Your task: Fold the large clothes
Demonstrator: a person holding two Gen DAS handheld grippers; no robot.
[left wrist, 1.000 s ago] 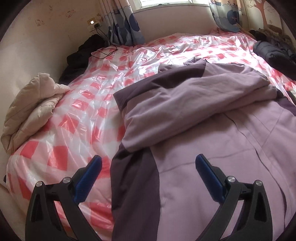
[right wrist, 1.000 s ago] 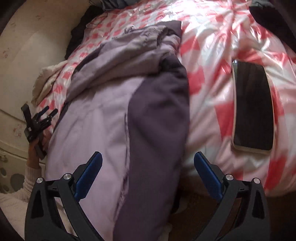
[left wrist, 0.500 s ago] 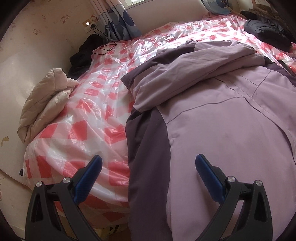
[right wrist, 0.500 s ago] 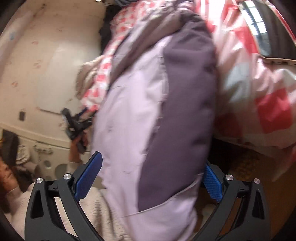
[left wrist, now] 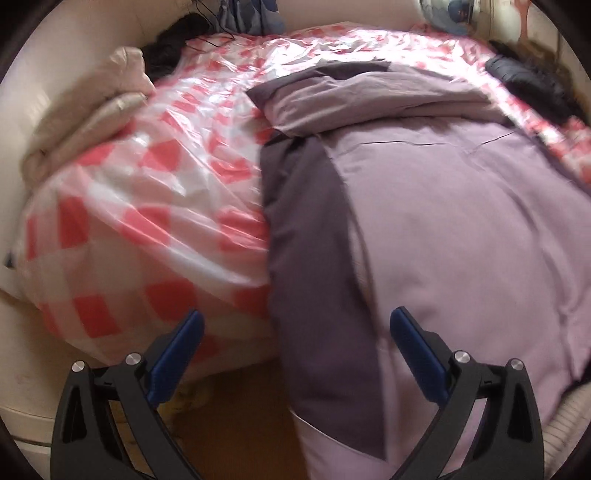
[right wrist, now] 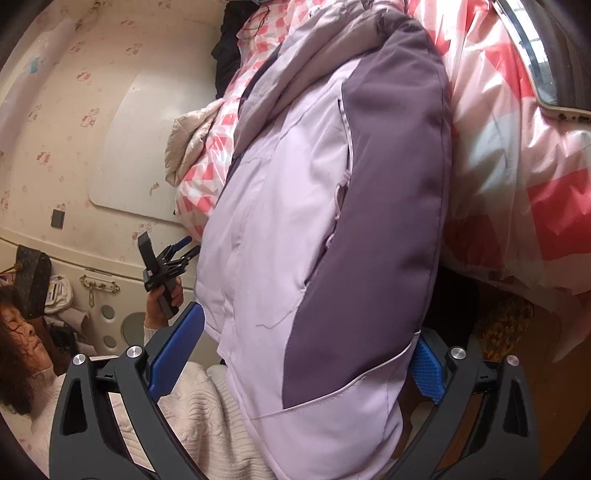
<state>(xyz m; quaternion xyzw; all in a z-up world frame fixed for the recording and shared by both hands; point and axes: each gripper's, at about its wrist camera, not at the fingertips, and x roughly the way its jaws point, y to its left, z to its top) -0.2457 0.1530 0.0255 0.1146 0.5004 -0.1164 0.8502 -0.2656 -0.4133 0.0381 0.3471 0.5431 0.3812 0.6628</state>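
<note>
Where it overhangs bed edge, jacket (right wrist: 295, 229) lilac, dark-purple side panels.

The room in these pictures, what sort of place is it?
Most likely a bedroom at home. A bed under a red-checked plastic cover fills the view, a lilac jacket lies on it, and curtains hang by the far wall.

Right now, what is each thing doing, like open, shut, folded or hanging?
Jacket: partly folded, its hem hanging over the bed edge.
Left gripper: open, holding nothing.
Right gripper: open, its fingers either side of the hem.
Beige coat: crumpled by the wall.
Phone: lying flat.
</note>
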